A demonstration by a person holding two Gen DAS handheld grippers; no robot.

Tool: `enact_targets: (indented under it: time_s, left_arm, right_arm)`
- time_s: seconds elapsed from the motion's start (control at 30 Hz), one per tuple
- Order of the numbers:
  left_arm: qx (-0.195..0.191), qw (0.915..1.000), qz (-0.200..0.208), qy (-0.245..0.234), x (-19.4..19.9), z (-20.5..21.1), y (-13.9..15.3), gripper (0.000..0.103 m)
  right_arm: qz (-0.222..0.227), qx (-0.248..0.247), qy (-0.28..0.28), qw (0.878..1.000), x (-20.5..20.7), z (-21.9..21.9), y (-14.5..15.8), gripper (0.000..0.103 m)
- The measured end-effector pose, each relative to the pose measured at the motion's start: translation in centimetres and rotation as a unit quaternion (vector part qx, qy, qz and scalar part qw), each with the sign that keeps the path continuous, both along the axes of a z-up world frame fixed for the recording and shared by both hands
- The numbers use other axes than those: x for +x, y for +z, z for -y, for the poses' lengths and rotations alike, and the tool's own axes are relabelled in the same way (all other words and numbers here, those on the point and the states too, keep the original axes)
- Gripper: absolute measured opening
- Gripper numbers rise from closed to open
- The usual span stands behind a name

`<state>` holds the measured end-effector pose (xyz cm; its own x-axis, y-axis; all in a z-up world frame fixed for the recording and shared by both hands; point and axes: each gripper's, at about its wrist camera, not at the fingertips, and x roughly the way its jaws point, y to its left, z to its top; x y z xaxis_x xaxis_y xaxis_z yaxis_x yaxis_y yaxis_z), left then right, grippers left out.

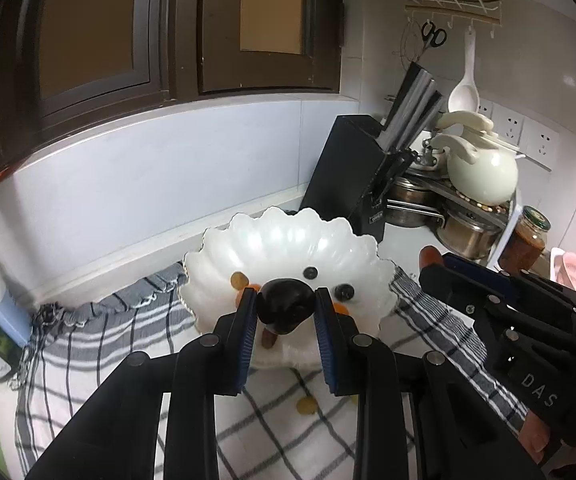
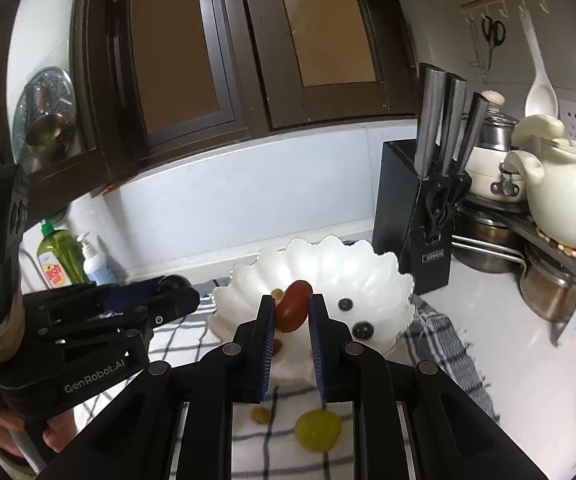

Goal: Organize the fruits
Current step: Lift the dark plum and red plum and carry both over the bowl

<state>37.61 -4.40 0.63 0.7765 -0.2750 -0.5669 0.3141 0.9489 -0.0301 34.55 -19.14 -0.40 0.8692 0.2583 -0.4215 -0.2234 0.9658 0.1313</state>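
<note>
I am holding two fruits over the white shell-shaped dish (image 1: 216, 268), which I take as my landmark. On the left, my left gripper (image 1: 286, 304) is clamping a dark plum-like fruit (image 1: 286, 306) between its blue pads, just above the dish's near rim. Inside the dish, small pieces are already lying: a yellow-brown one (image 1: 239, 279) toward the left and two dark berries (image 1: 311, 273) toward the right. On the checked cloth (image 1: 88, 368) in front of the dish, a yellowish piece (image 1: 306, 405) is lying loose. Further right, my right gripper (image 2: 292, 312) is gripping a reddish-brown oval fruit (image 2: 293, 306), also over the dish's near side. A green grape (image 2: 319, 429) is sitting on the cloth in front of the dish, beneath this gripper.

I judge I am in the placing step. Next, each gripper needs lowering into the dish and opening gently, so the fruit does not roll out; afterwards the loose pieces on the cloth need collecting.
</note>
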Motion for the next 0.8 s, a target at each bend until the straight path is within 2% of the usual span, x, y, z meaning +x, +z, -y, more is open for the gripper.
enact_targets:
  time_s: [0.4, 0.8]
  left_arm:
    - [0.004, 0.9997, -0.024, -0.011, 6.8, 1.6, 0.0, 0.029]
    - [0.026, 0.9965, -0.079, -0.012, 13.9, 3.3, -2.5, 0.029]
  right_arm:
    - [-0.034, -0.013, 0.0, 0.999, 7.0, 0.8, -0.1, 0.019]
    - [-0.112, -0.043, 0.0, 0.993, 14.2, 1.9, -3.3, 0.019]
